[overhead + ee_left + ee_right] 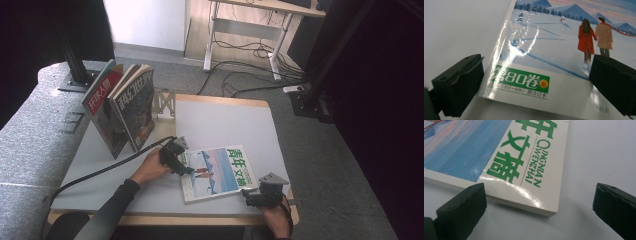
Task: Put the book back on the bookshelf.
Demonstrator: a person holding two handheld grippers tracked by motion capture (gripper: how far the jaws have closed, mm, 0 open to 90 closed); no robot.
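Lying flat near the table's [227,117] front edge, the magazine [216,172] is flanked at opposite corners — left gripper [176,161] and right gripper [260,196] both spread wide, ready to lift.

Bright even overhead light, dark room edges in the high view, glare streaks on the glossy magazine cover [529,40], near fingers [461,207] slightly soft, soft shadows.

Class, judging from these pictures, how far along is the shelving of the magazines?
Done: two magazines stand on edge by the metal bookend. In hand: the flat magazine lies on the table, with the open left gripper and open right gripper at opposite corners, neither gripping. Left: probably lifting it and standing it with the others.
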